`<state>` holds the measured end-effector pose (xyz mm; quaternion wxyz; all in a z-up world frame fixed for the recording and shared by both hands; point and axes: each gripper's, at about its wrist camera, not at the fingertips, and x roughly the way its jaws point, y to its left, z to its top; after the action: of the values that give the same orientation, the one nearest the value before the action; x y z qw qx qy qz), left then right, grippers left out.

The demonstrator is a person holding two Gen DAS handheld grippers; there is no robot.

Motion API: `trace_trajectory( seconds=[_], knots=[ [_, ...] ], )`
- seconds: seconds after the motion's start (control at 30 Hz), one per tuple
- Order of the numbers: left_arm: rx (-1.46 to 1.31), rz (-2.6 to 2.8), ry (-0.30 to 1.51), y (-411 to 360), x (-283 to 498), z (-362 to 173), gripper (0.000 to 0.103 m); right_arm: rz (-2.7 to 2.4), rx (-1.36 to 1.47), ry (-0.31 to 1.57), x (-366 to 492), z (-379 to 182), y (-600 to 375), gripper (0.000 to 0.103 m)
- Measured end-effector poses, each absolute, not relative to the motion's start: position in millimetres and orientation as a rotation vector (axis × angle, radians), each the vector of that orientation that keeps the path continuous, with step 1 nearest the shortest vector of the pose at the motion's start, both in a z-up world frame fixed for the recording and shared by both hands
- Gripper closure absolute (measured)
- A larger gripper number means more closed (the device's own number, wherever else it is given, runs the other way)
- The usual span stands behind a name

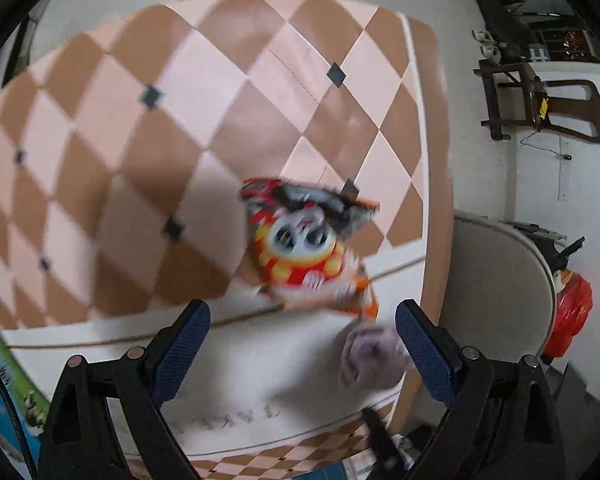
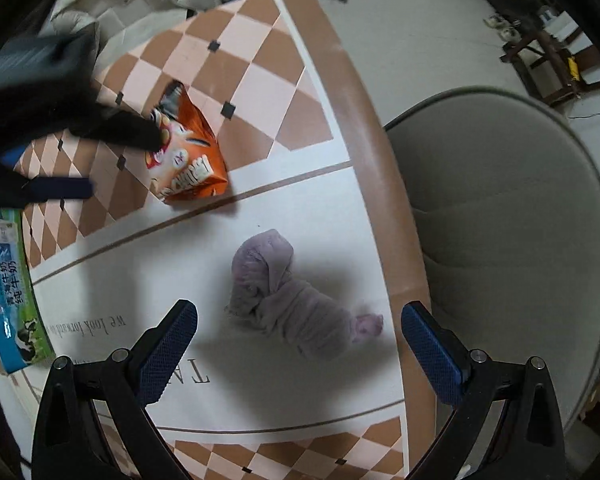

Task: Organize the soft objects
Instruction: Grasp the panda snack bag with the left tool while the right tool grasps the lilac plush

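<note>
An orange and red snack bag [image 1: 304,248] lies on the checkered table, just ahead of my open left gripper [image 1: 302,344]. It also shows in the right wrist view [image 2: 188,152], where the blurred left gripper [image 2: 120,152] reaches it from the left. A rolled lilac soft cloth [image 2: 288,300] lies on the white part of the table, between and just ahead of the fingers of my open right gripper [image 2: 298,352]. The cloth shows blurred in the left wrist view [image 1: 370,356] by the right finger.
A blue and green milk carton [image 2: 12,292] stands at the table's left edge. A grey padded chair [image 2: 512,232] sits beyond the table's brown right rim [image 2: 380,160]. A wooden chair [image 1: 540,108] and a red bag [image 1: 572,312] are on the floor.
</note>
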<state>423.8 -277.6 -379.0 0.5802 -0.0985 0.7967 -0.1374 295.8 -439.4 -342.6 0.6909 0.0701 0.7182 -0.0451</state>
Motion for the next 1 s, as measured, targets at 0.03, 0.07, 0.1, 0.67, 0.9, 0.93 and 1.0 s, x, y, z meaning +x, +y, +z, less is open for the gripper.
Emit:
trace_trajectory(
  seconds=[0.03, 0.07, 0.1, 0.67, 0.9, 0.93, 1.0],
  knots=[
    [-0.229, -0.316, 1.874, -283, 427, -386, 0.008, -0.089, 0.153, 1.614, 298, -347, -440, 0.000],
    [-0.228, -0.316, 1.881, -288, 430, -391, 0.009, -0.079, 0.147, 1.620, 299, -351, -441, 0.000],
    [-0.220, -0.310, 1.890, -291, 432, -395, 0.015, -0.066, 0.146, 1.624, 301, -354, -441, 0.000],
    [0.031, -0.290, 1.800, -300, 405, -382, 0.057, -0.023, 0.101, 1.749, 300, -404, -429, 0.049],
    [-0.017, -0.300, 1.713, -246, 376, -341, 0.057, -0.088, 0.254, 1.683, 286, -372, -426, 0.061],
    [-0.025, -0.305, 1.696, -238, 370, -332, 0.057, -0.084, 0.276, 1.666, 281, -361, -421, 0.061],
    [-0.040, -0.305, 1.651, -217, 357, -312, 0.057, -0.062, 0.307, 1.638, 274, -342, -406, 0.061]
  ],
)
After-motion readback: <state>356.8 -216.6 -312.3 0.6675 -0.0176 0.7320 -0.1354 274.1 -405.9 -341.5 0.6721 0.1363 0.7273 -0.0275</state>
